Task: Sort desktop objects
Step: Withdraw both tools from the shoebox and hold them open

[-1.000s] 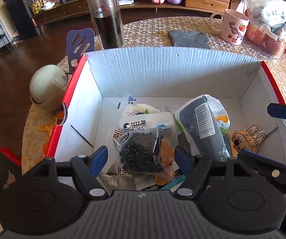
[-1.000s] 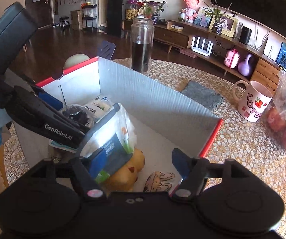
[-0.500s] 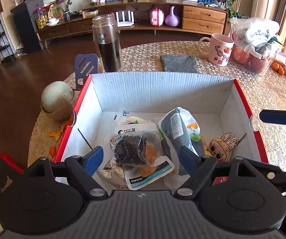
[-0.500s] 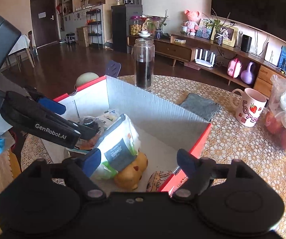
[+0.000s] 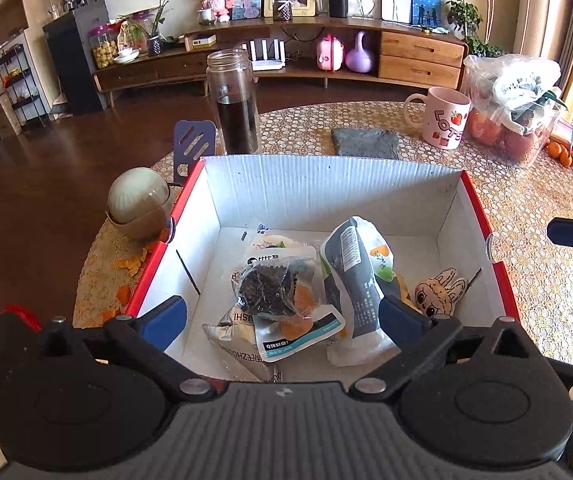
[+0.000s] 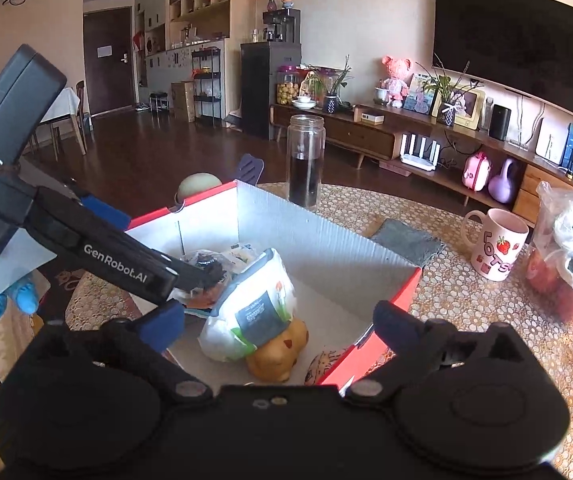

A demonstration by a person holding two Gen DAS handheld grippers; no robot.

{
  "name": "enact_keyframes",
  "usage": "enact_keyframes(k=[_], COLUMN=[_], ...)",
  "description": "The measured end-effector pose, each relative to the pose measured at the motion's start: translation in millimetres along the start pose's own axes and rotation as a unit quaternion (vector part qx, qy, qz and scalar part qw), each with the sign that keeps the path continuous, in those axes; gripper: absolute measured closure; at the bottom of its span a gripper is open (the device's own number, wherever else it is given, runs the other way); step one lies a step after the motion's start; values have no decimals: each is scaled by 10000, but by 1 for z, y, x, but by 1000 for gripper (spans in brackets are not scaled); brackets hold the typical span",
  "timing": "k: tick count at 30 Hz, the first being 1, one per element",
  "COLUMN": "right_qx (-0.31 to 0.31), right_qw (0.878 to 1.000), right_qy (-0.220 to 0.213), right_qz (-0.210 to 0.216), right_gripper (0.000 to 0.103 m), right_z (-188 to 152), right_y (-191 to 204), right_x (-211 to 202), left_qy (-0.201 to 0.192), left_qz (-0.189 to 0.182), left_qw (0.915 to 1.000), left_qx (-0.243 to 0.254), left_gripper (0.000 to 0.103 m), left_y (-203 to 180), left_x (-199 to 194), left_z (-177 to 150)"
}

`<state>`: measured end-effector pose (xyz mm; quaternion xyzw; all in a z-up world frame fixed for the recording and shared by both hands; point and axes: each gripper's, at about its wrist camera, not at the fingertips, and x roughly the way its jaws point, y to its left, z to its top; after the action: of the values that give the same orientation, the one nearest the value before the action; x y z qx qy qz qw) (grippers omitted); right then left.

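A red-edged cardboard box [image 5: 326, 184] [image 6: 326, 240] sits on the round table. In it lie a clear snack bag of dark pieces [image 5: 270, 292], a white and grey pouch [image 5: 360, 276] [image 6: 254, 312], a rabbit toy [image 5: 438, 292] and a yellow plush toy [image 6: 282, 348]. My left gripper [image 5: 282, 316] is open and empty, above the box's near edge. My right gripper [image 6: 278, 320] is open and empty, above the box's right corner. The left gripper's arm [image 6: 126, 264] shows in the right wrist view.
Behind the box stand a glass jar of dark liquid [image 5: 234, 108], a grey cloth [image 5: 366, 142], a pink mug [image 5: 442, 116] and a bag of fruit [image 5: 514, 116]. A round lidded bin [image 5: 138, 204] and orange peels [image 5: 126, 268] lie left of the box.
Both grippers have risen and pulled back from the box, staying open. The snack bag and the pouch lie where they were in the box.
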<state>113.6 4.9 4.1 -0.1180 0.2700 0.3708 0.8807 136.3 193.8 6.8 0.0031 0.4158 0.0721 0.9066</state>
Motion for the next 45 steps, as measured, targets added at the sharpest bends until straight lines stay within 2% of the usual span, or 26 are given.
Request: enact_keyframes(k=[7,18,37,45], right_qx=[-95,153,740,799], right_qw=[9997,9983,9956,9951], right_qy=[-204,-462,-575,-573], right_qz=[137,308,2,-85], right_gripper=[0,0,0,0], right_z=[-6,-12,-43,-52], right_y=[5,5,-2,-3], right_x=[-21,-54,-77,-82], left_qy=[-211,-594,-663,-668], left_qz=[87,387,342,281], left_qw=[9997,9974,9972,9972], left_qx=[-19,120,65,166], left_gripper=[0,0,0,0], left_y=[-3,-16,-33,-40], left_x=[-18,-48,-75,-80], left_z=[-13,-36,-68,-73])
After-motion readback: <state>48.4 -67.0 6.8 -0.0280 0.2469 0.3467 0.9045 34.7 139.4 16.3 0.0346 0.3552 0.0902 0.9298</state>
